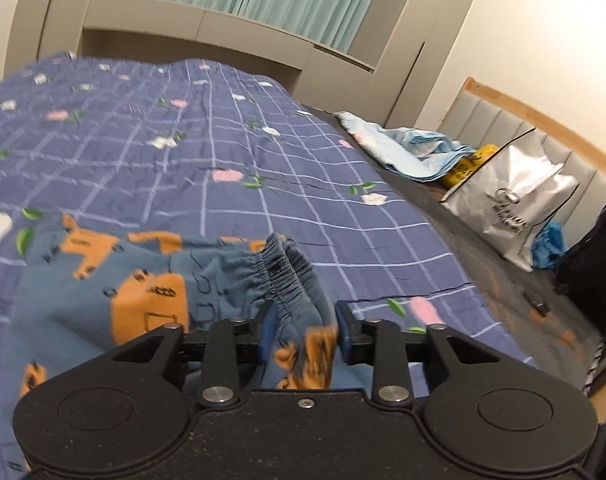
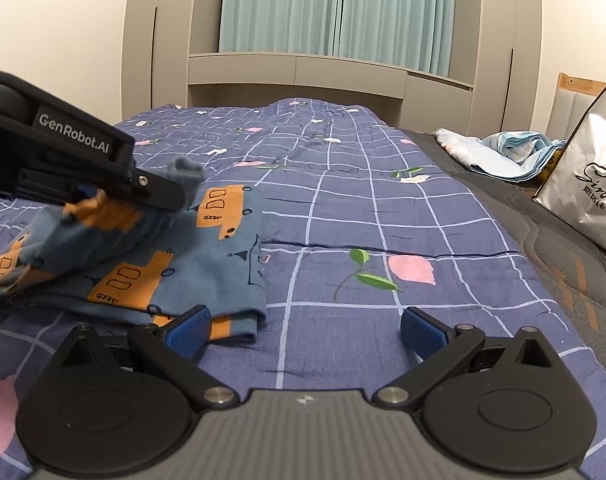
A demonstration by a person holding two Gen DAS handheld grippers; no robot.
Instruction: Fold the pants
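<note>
Small blue pants [image 1: 143,280] with orange vehicle prints lie on the bed. My left gripper [image 1: 303,332] is shut on their gathered elastic waistband [image 1: 287,272] and holds that end lifted above the quilt. In the right wrist view the left gripper [image 2: 159,194] holds the raised cloth at the left, over the rest of the pants [image 2: 175,268], which lie flat. My right gripper [image 2: 303,330] is open and empty, low over the quilt, its left pad [image 2: 187,332] beside the pants' near hem.
The bed has a blue checked quilt [image 2: 383,208] with flowers. A crumpled light-blue cloth [image 2: 503,152] and a white shopping bag [image 2: 591,184] sit on the mattress to the right. Cabinets and teal curtains [image 2: 335,12] stand beyond the bed.
</note>
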